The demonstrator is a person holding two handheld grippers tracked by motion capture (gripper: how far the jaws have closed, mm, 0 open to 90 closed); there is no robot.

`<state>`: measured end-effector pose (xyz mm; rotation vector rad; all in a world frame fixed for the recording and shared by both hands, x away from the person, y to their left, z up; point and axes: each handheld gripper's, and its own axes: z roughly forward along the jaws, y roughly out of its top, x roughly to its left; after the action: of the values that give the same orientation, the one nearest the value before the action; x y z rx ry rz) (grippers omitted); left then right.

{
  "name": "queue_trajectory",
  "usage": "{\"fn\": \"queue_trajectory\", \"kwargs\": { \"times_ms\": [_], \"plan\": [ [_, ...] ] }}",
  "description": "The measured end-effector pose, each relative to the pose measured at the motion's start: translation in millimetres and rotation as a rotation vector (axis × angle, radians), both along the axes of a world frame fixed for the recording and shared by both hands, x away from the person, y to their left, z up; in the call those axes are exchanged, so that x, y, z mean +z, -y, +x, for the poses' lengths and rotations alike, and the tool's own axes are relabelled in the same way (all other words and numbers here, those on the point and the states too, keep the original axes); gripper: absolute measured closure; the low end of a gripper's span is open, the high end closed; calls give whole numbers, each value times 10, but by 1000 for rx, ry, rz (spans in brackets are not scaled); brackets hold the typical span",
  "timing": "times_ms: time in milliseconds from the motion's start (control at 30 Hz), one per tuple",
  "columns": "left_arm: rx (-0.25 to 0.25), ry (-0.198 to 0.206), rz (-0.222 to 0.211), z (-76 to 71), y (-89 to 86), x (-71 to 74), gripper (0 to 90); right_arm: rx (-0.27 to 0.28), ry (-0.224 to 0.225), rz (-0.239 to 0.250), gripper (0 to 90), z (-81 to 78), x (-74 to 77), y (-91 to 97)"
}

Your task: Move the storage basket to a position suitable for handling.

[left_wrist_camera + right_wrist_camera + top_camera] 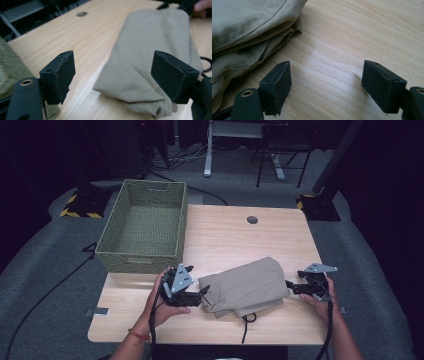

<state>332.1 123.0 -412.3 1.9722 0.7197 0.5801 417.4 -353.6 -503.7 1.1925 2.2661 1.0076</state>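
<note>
A folded tan garment (246,286) lies on the wooden table (230,235) near its front edge. My left gripper (202,292) hovers just off the garment's left end, open, with nothing between its pads; in the left gripper view the tan cloth (145,57) lies beyond the wide jaws of that gripper (120,75). My right gripper (289,286) sits at the garment's right end, open. In the right gripper view the right gripper (332,82) spans bare wood, with the cloth's folded layers (249,37) to the left of the left pad.
A green woven basket (145,222) stands at the table's back left with nothing in it. A round grommet hole (252,219) marks the back middle of the tabletop. A black cable (247,322) loops below the garment. Chair and desk legs stand behind the table.
</note>
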Motion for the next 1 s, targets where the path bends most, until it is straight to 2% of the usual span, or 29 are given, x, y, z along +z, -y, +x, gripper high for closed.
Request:
{"fn": "queue_trajectory", "kwargs": {
  "times_ms": [100,200,233,300,400,533,600,700,767,867,1000],
  "plan": [
    [51,13,-21,43,-103,49,203,0,0,0,239,-1,0,0],
    [124,20,-25,132,-219,76,205,-5,-1,0,239,-9,0,-1],
    [153,17,-28,175,-265,80,205,-4,0,1,239,-10,0,-1],
    [180,-6,-50,250,-328,82,204,-6,0,0,239,-16,0,-1],
    [236,-23,-44,399,-414,85,203,-10,1,1,240,-39,-1,-3],
    [257,-74,-38,589,-453,26,222,-5,2,-1,240,-93,-2,-5],
    [258,-92,-10,667,-433,-15,238,-2,1,0,240,-120,-2,-5],
    [259,-108,5,757,-393,-59,283,7,0,1,240,-140,-2,-2],
    [268,-121,29,823,-372,-77,337,8,1,2,240,-139,-2,-1],
    [271,-174,8,931,-379,-85,365,9,0,2,241,-139,-2,0],
    [304,-189,16,1023,-365,-126,416,15,0,4,241,-139,-2,-2]
  ]
}}
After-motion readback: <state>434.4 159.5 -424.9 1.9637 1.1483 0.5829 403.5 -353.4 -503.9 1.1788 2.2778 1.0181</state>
